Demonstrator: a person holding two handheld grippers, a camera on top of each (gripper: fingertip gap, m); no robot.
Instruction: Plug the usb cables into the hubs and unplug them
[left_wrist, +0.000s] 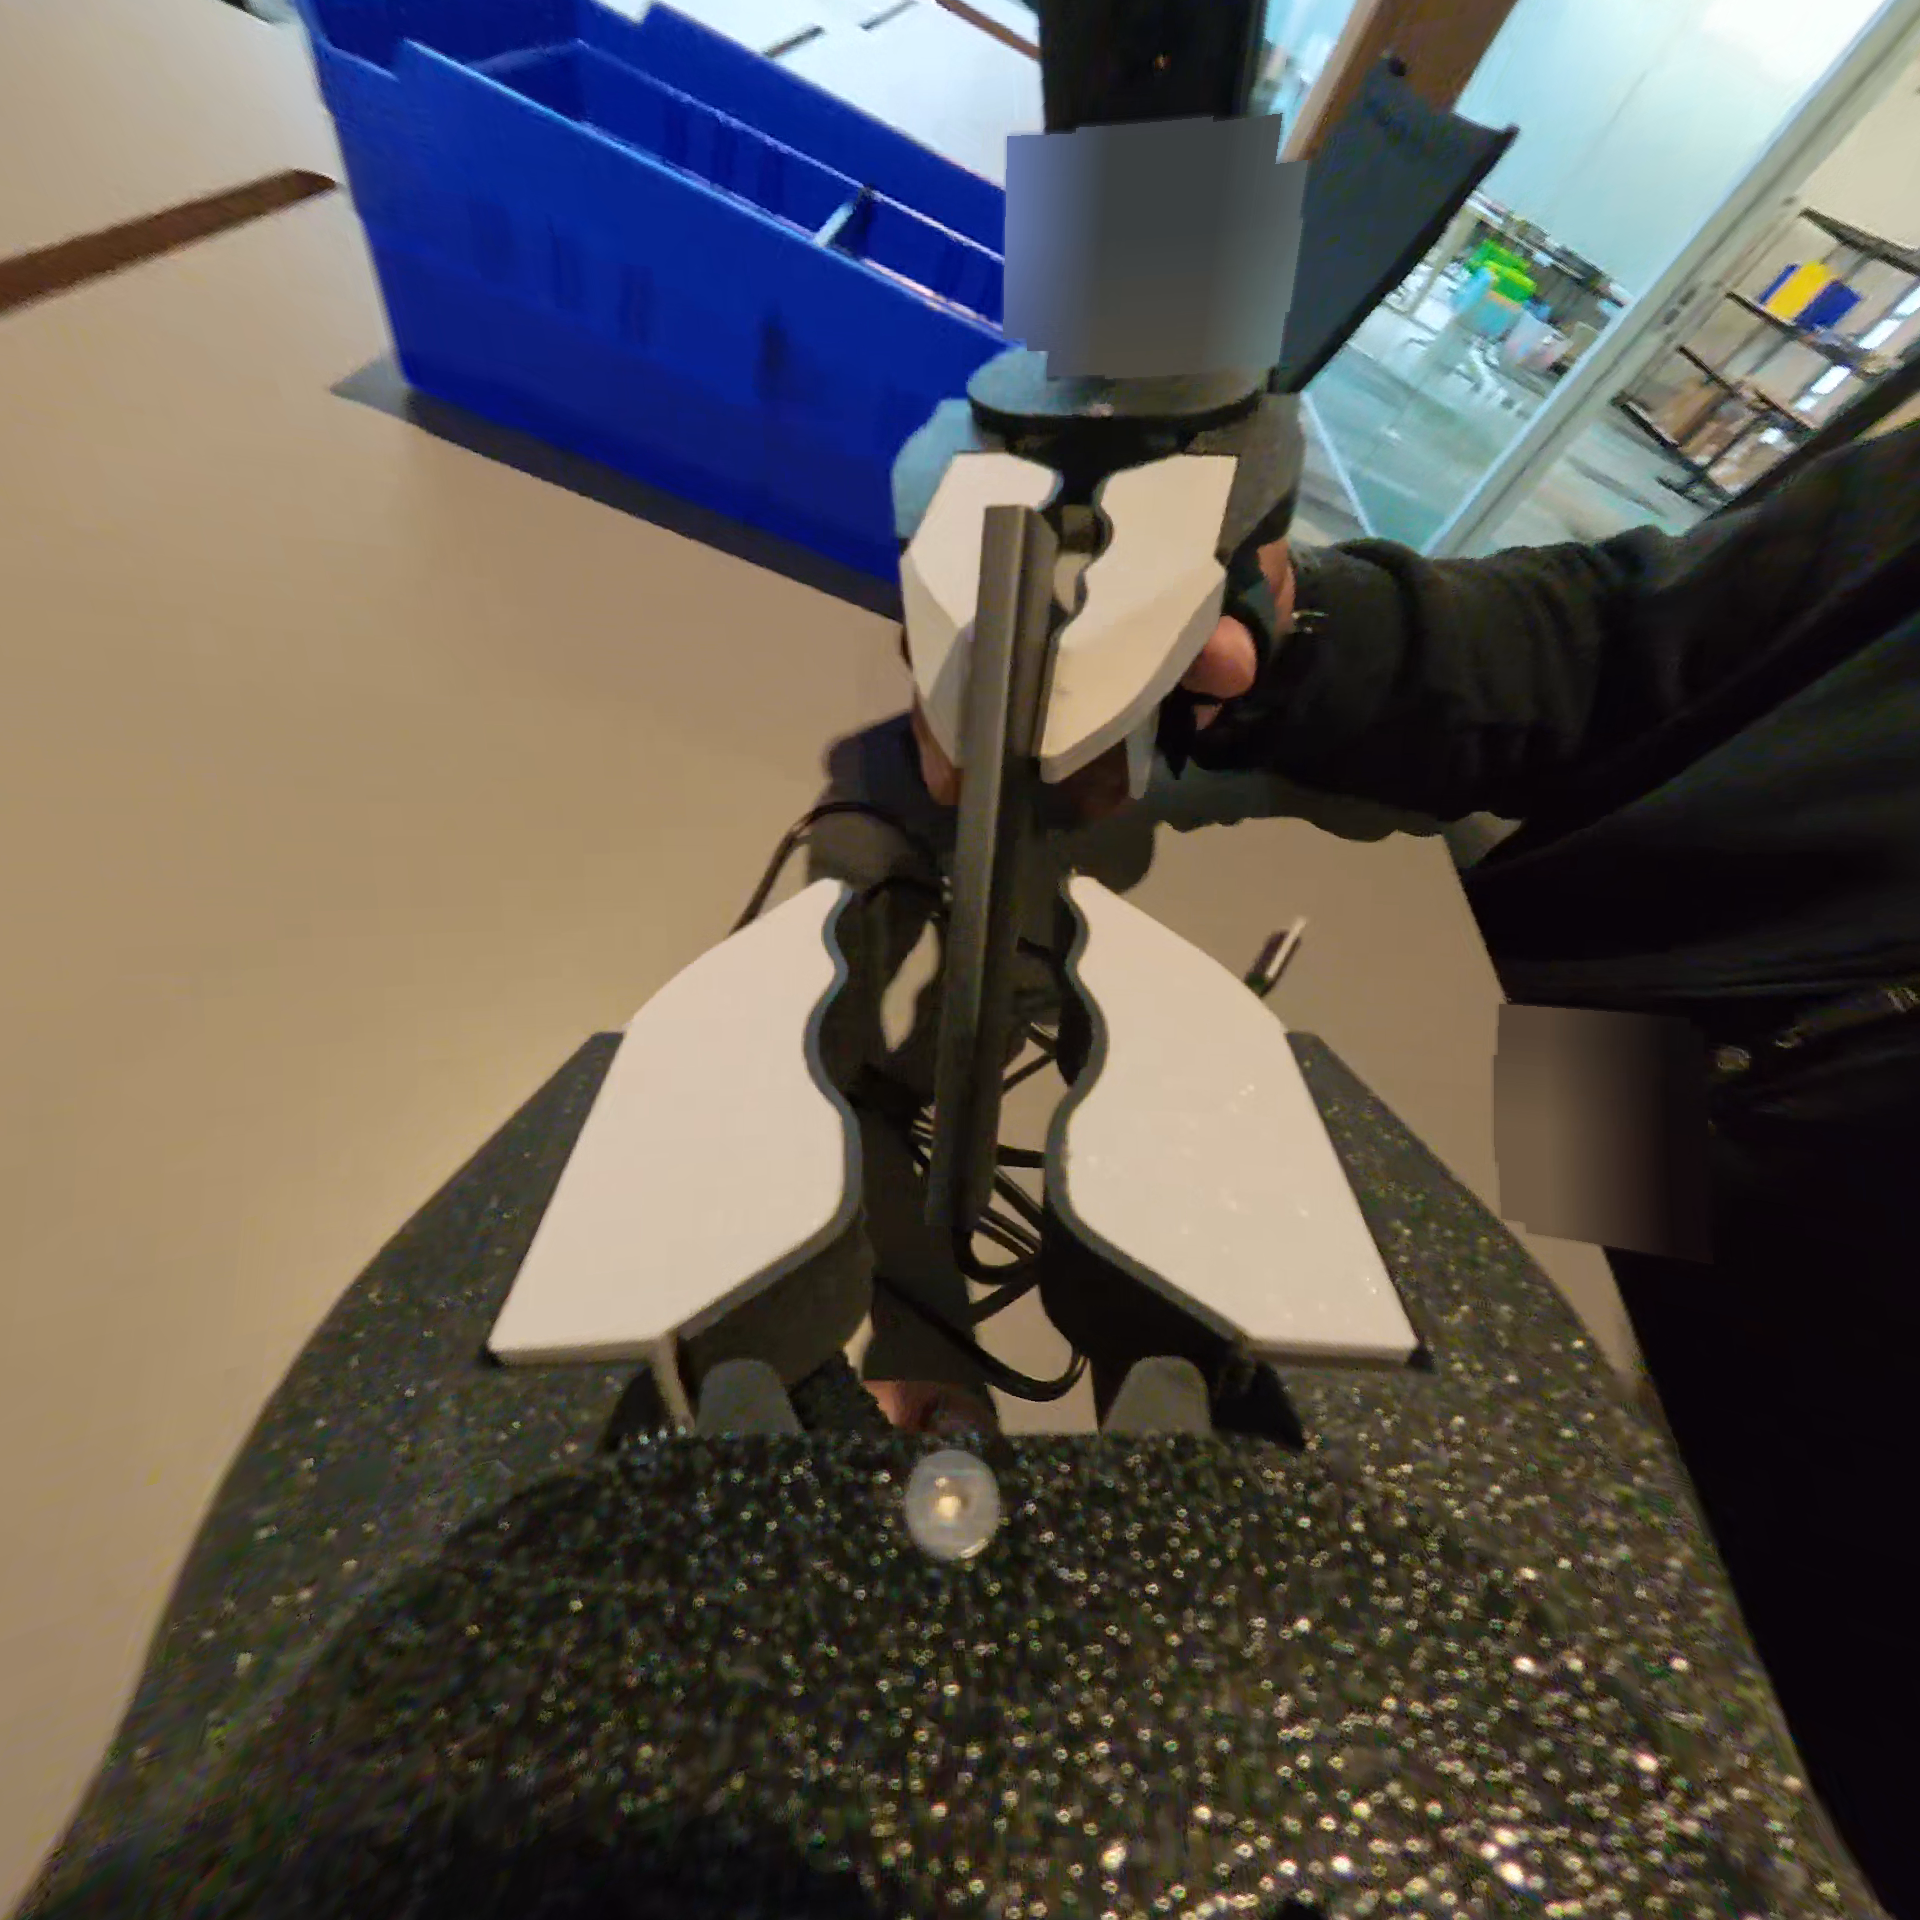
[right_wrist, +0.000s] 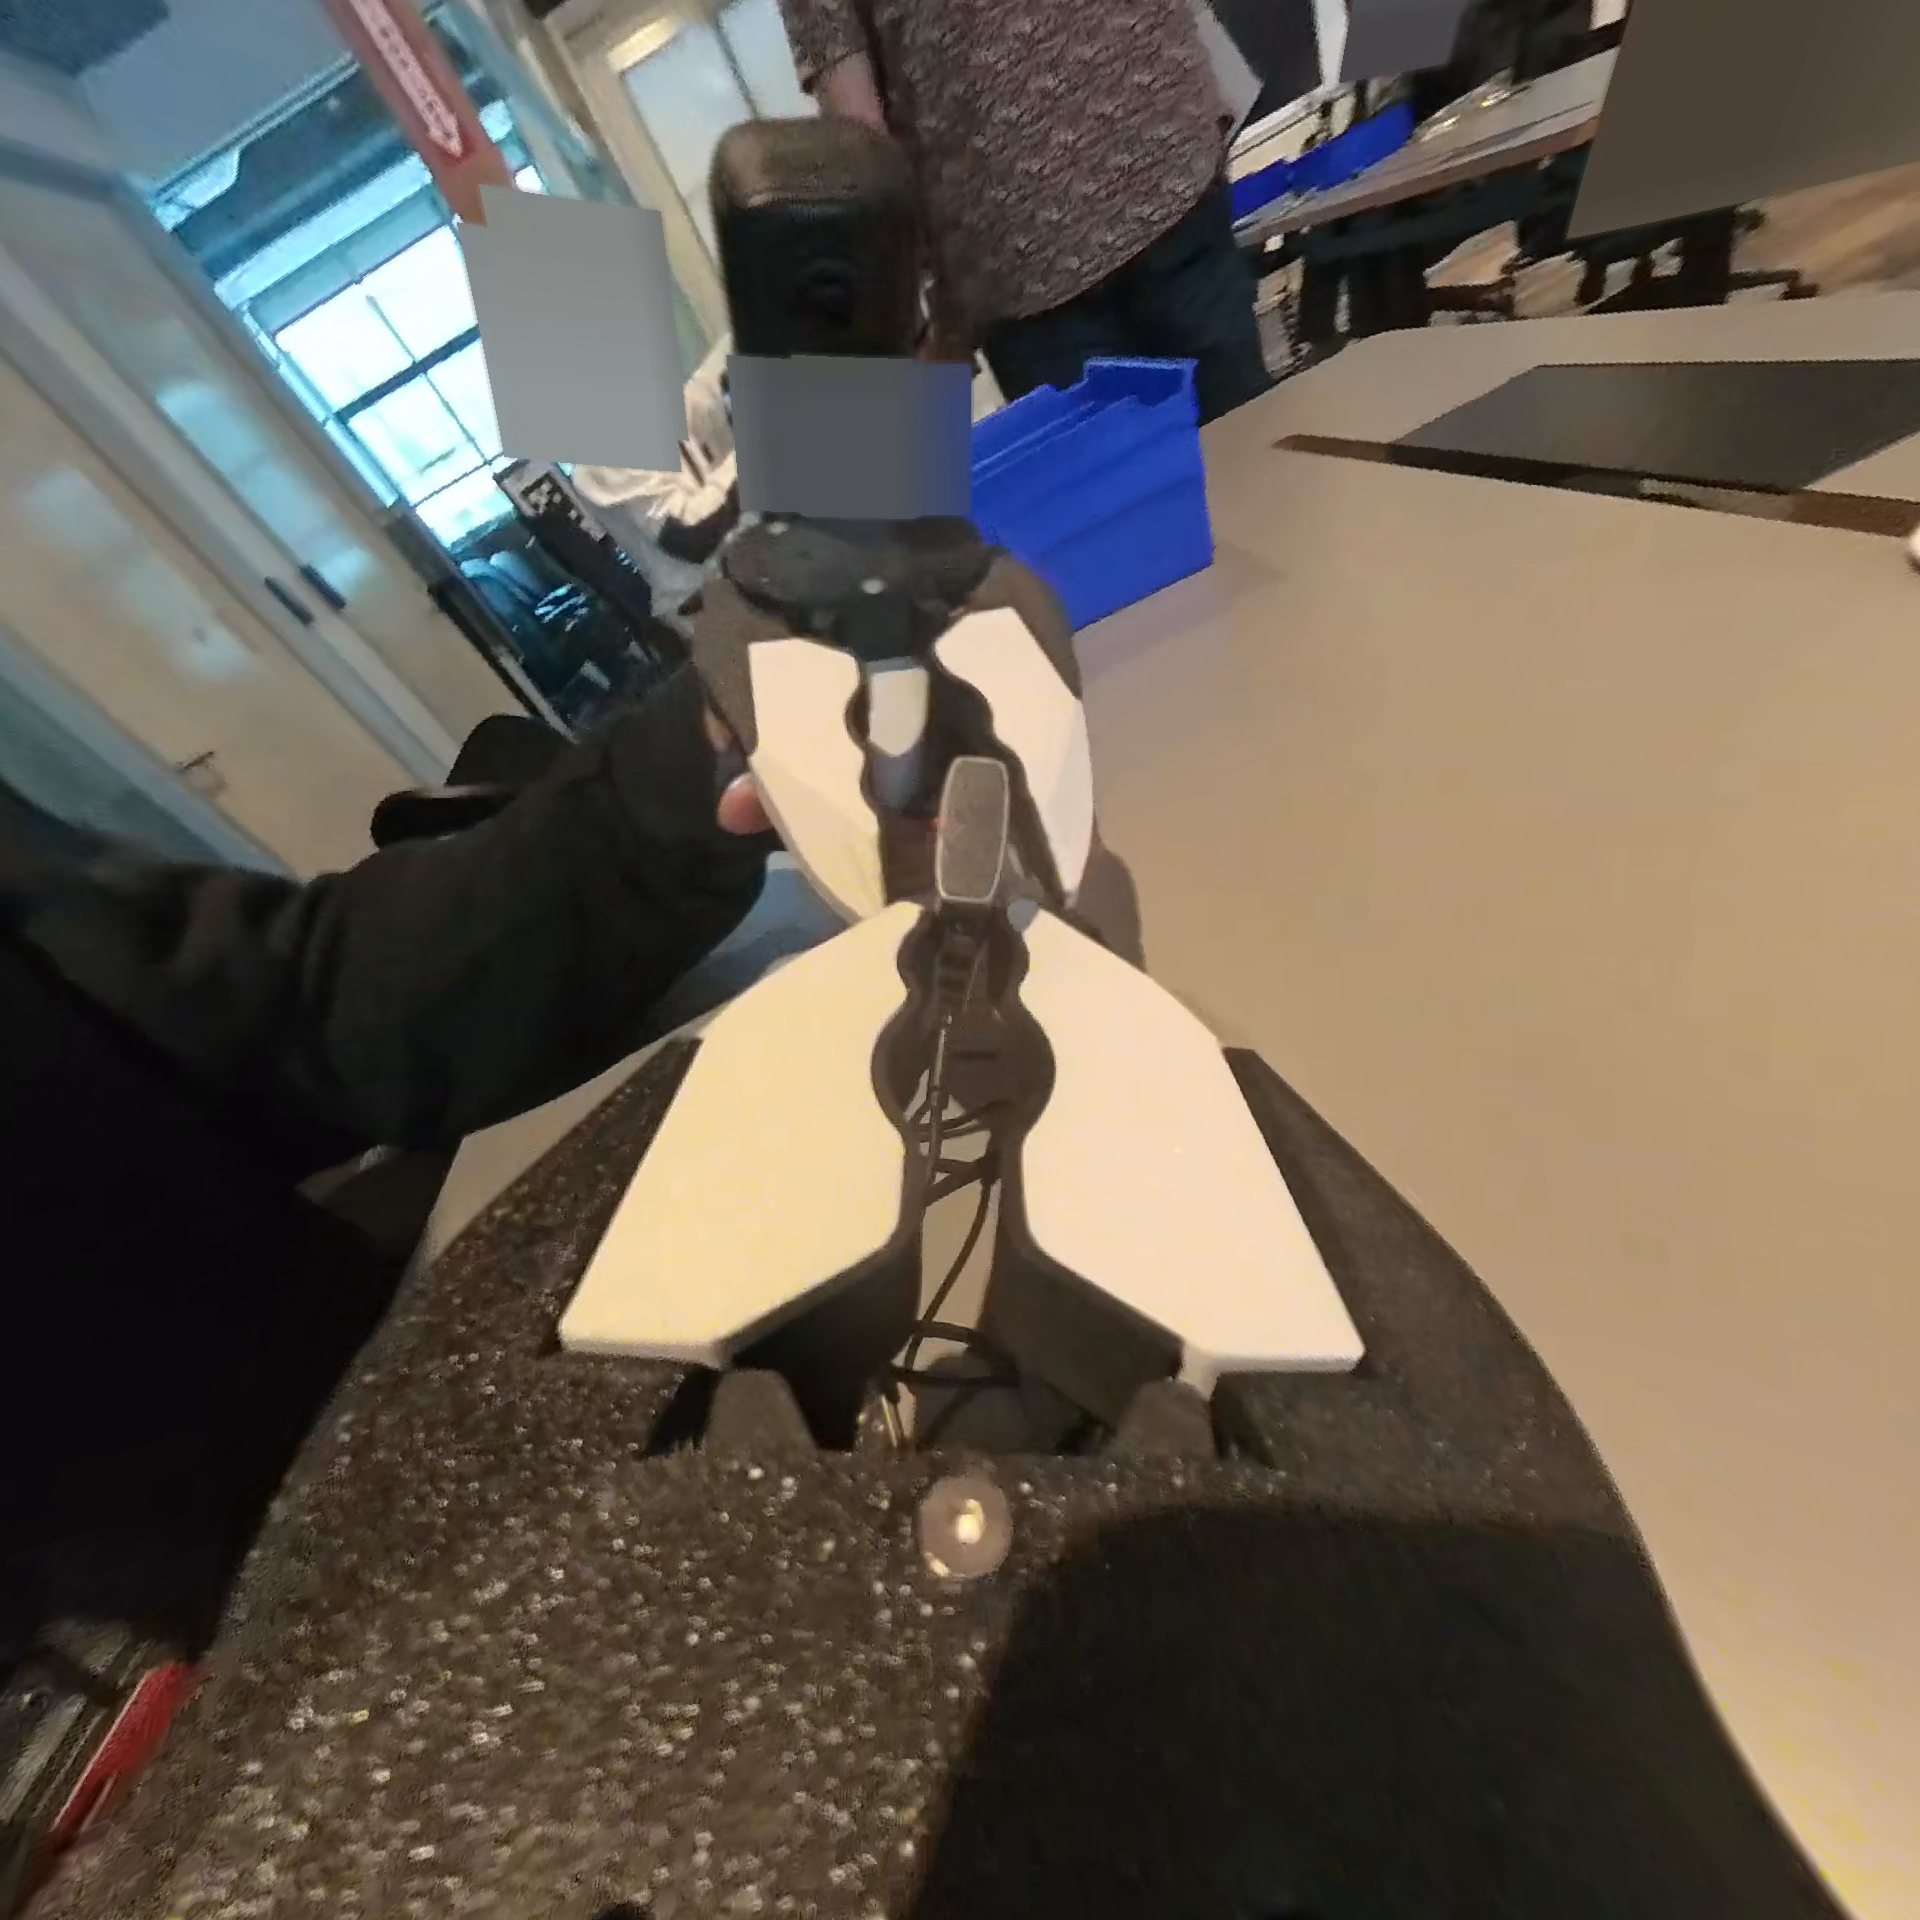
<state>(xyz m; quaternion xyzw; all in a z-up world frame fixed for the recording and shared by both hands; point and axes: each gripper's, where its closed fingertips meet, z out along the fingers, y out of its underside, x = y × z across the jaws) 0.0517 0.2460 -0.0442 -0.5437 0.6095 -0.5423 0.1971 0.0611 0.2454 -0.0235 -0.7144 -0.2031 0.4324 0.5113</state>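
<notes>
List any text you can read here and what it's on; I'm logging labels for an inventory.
No text is readable in either view.
Red hanging sign: it has markings, but they are too blurred to read.
Hub: no writing visible on the dark edge that shows.
Blue bin: no label visible on the sides that show.

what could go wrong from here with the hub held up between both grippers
1. Only the right hand-held gripper seems to clamp the hub, near one end. The left hand-held gripper stands open around it, so the hub may pivot or slip.
2. Loose black cables hang tangled under the hub between the left fingers. Closing there could pinch or snag one.
</notes>
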